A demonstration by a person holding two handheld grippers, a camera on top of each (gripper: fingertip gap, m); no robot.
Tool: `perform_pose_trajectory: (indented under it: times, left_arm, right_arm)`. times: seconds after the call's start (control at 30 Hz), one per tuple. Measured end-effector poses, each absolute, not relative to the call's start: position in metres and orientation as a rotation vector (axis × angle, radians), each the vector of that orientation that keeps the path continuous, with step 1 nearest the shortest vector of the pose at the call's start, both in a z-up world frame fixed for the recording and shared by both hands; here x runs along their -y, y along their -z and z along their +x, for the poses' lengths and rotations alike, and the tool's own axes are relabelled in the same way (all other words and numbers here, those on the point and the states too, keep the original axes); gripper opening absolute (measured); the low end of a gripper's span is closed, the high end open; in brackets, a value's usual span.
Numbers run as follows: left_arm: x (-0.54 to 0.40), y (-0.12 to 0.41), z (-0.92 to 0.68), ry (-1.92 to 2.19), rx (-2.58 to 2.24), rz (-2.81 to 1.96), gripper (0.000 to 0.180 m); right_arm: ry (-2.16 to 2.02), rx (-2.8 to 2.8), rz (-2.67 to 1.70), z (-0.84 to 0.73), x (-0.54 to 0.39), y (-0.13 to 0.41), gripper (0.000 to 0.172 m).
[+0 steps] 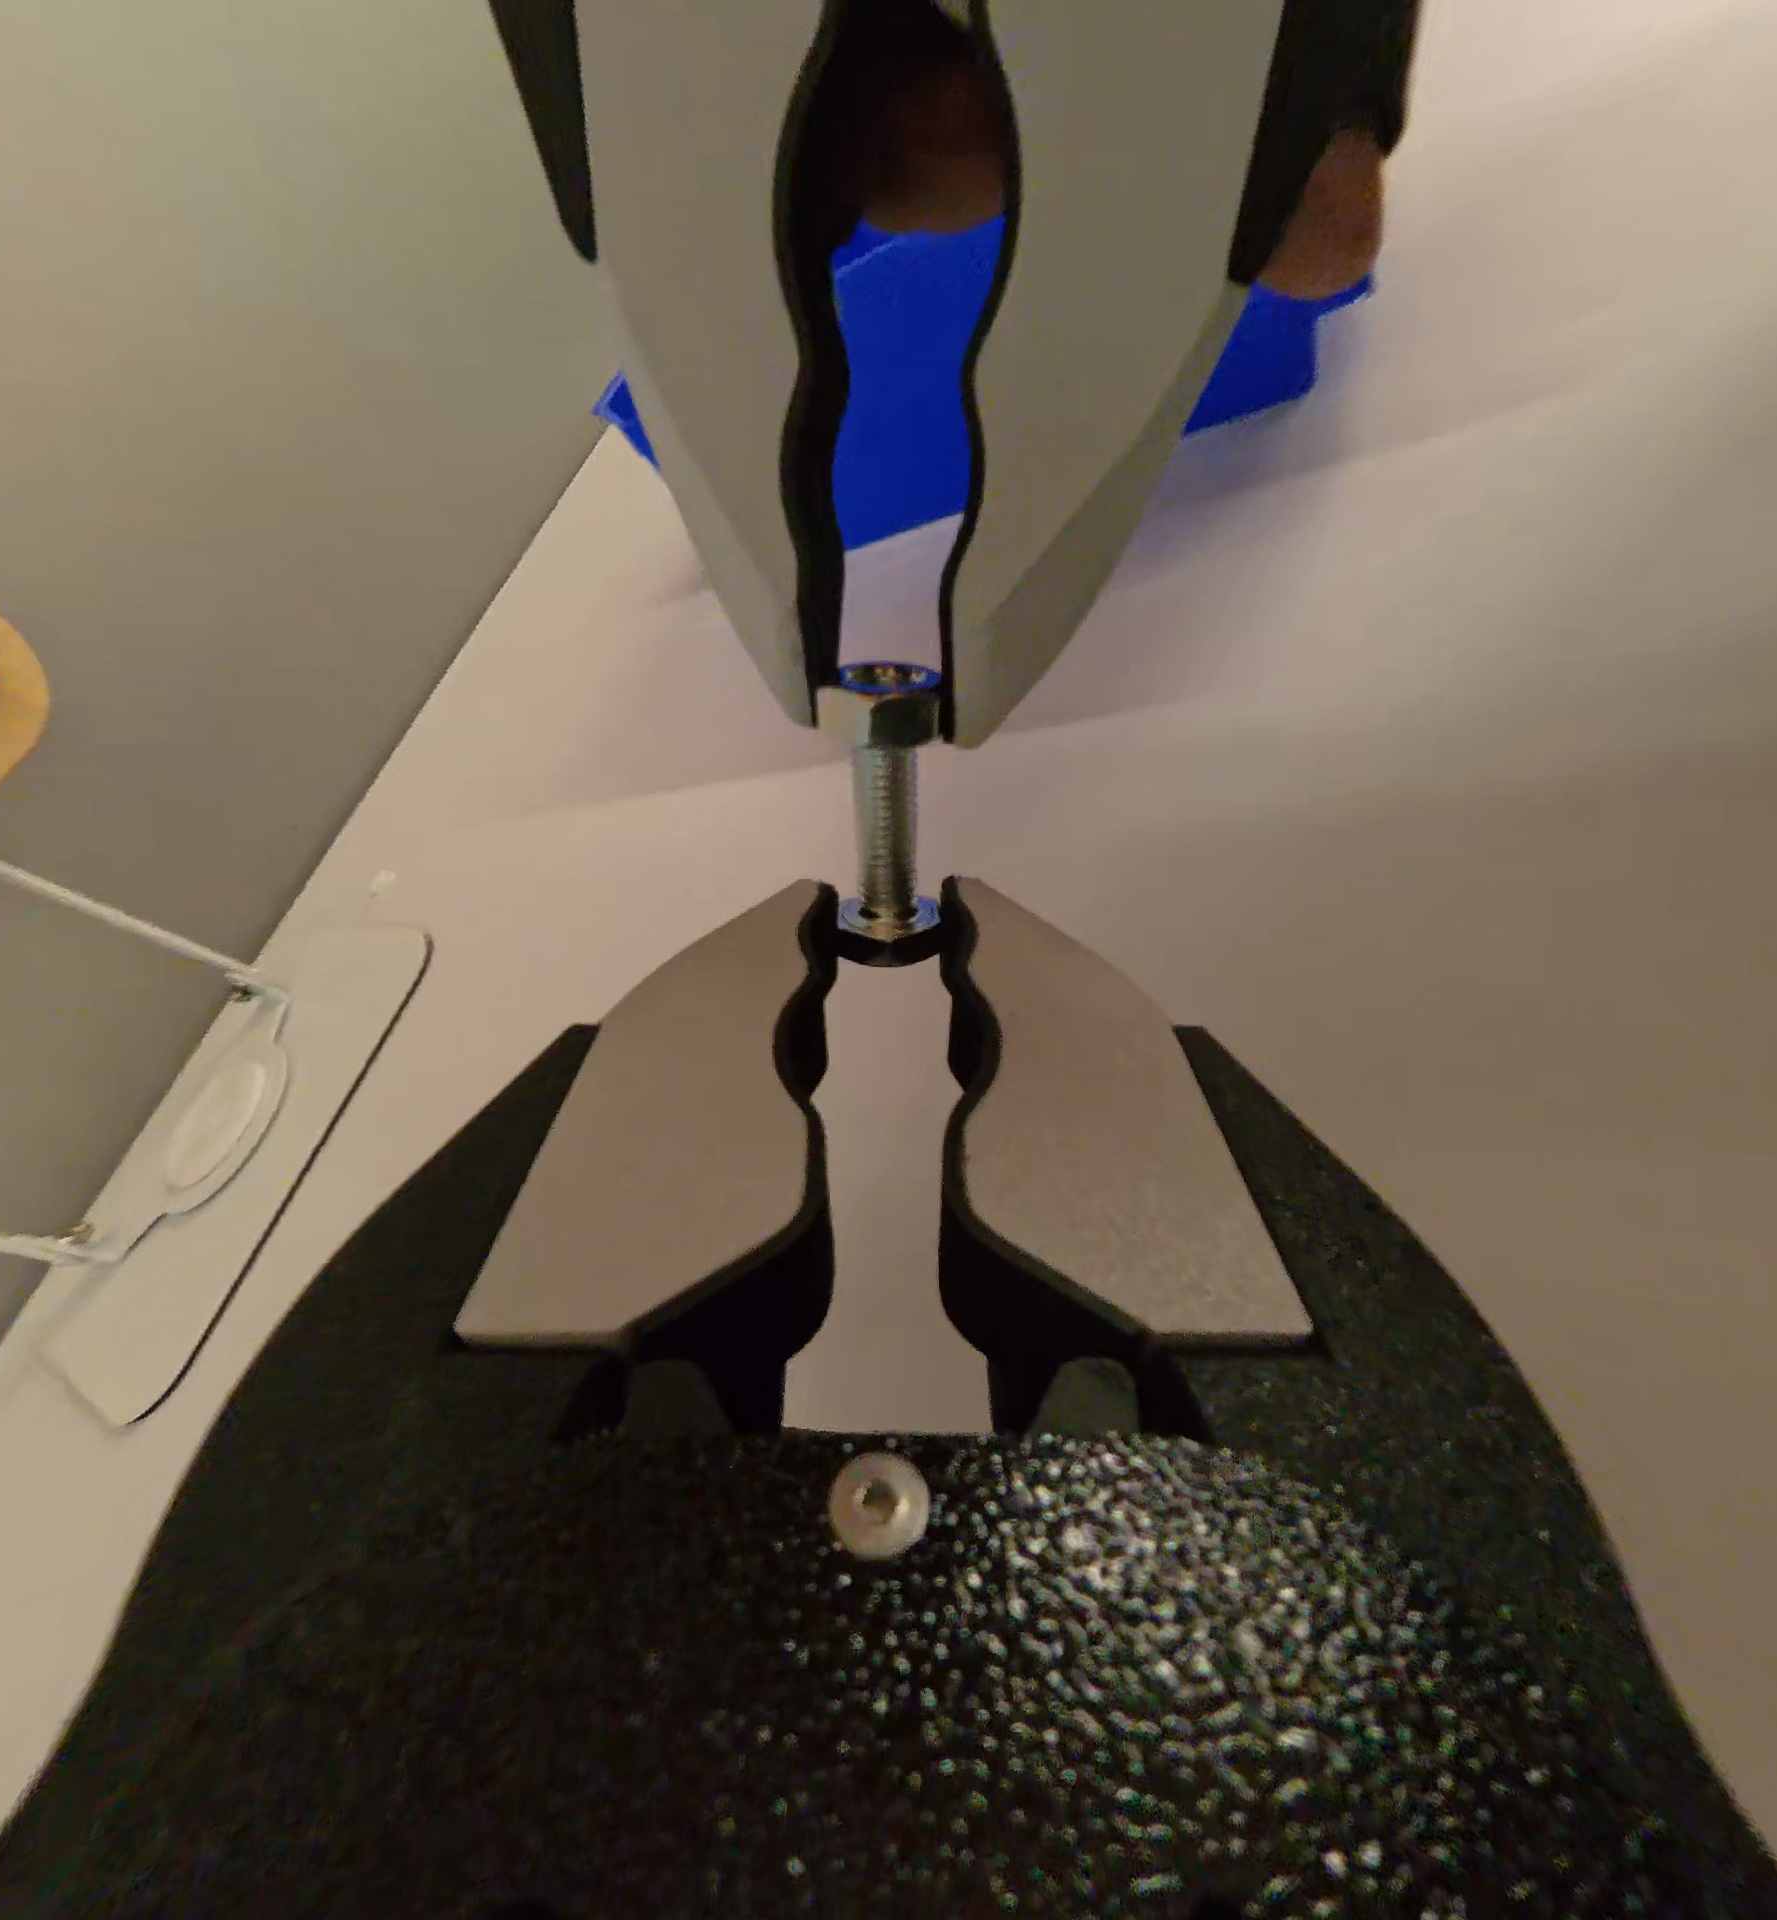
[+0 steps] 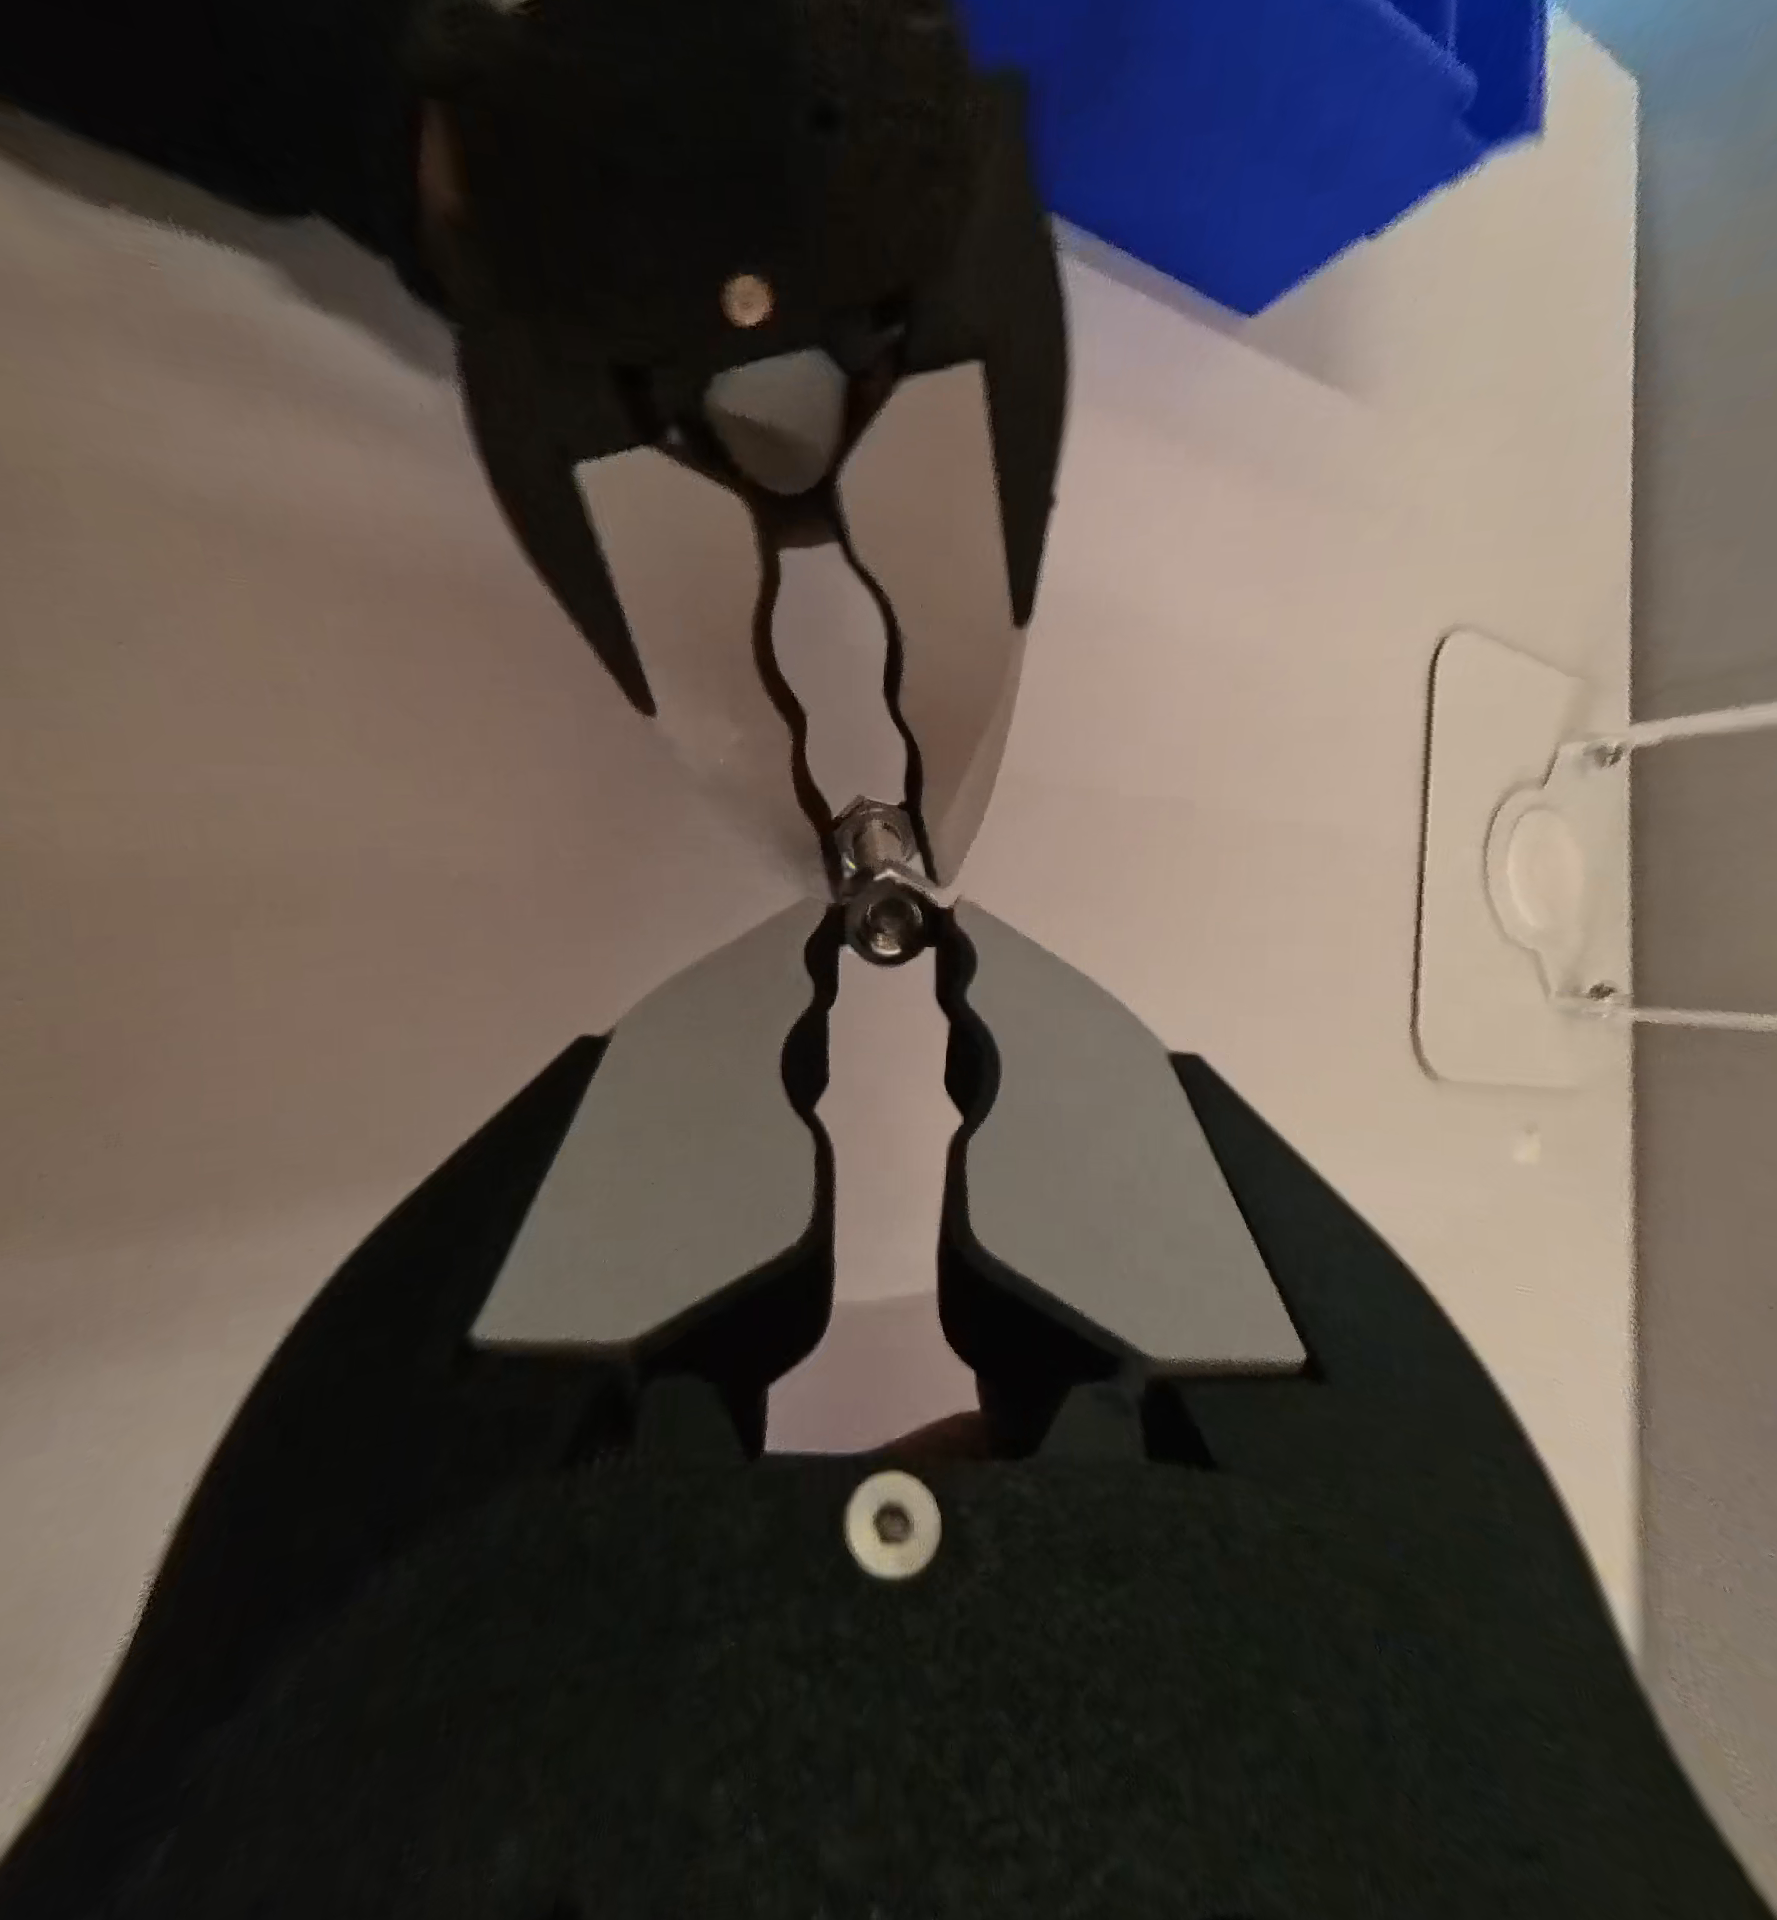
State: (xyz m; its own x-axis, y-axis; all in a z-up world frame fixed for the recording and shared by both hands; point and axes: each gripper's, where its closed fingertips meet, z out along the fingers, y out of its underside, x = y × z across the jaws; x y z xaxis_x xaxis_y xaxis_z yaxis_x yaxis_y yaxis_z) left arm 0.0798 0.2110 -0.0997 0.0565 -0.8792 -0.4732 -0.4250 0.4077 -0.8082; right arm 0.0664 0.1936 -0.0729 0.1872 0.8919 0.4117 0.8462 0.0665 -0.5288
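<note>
While both grippers meet tip to tip over the white table [image 1: 1383,935], one small piece of hardware spans the gap between them.

Bolt: a bright steel hex bolt [image 1: 889,831], threaded shank bare between the two sets of fingertips, held in the air above the table.
Nut: a steel hex nut [image 1: 886,920] sits on the shank's near end in the left wrist view.
Left gripper [image 1: 886,914]: jaws clamped on the nut, black pads against its flats.
Right gripper [image 2: 879,925]: jaws clamped on the bolt's hex head [image 1: 879,712], at the far end.
Handling: likely rigid, light for its size, smooth and slippery; the flats of head and nut look the surest places to grip, the threads less so.
Surroundings: a blue bin [image 2: 1227,135] on the far side; a clear plate [image 2: 1507,873] with thin rods at the table's edge.
</note>
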Motion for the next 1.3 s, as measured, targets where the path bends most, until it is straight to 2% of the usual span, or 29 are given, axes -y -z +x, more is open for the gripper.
perform_pose_trajectory:
  times: [0.2, 0.3, 0.37, 0.47, 0.7, 0.93, 1.3]
  left_arm:
    - [-0.224, 0.106, 0.078, 0.254, -1.550, -1.173, 0.018]
    - [-0.221, 0.106, 0.080, 0.278, -1.554, -1.174, 0.018]
    - [-0.217, 0.104, 0.082, 0.368, -1.542, -1.190, 0.018]
    - [-0.214, 0.103, 0.083, 0.456, -1.527, -1.217, 0.018]
    - [-0.216, 0.107, 0.083, 0.527, -1.516, -1.271, 0.018]
    - [-0.243, 0.113, 0.072, 0.491, -1.410, -1.388, 0.018]
    - [-0.246, 0.134, 0.069, 0.455, -1.477, -1.432, 0.018]
  right_arm:
    - [-0.287, 1.181, -2.179, 0.074, -0.197, 0.085, 0.017]
    - [-0.341, 1.142, -2.190, 0.076, -0.196, 0.087, 0.018]
    - [-0.350, 1.157, -2.175, 0.076, -0.196, 0.088, 0.027]
    - [-0.304, 1.200, -2.121, 0.075, -0.198, 0.087, 0.030]
    - [-0.242, 1.213, -2.087, 0.088, -0.204, 0.093, 0.024]
    - [-0.390, 0.809, -2.180, 0.135, -0.196, 0.120, 0.022]
    - [-0.257, 1.274, -2.099, 0.099, -0.180, 0.154, 0.022]
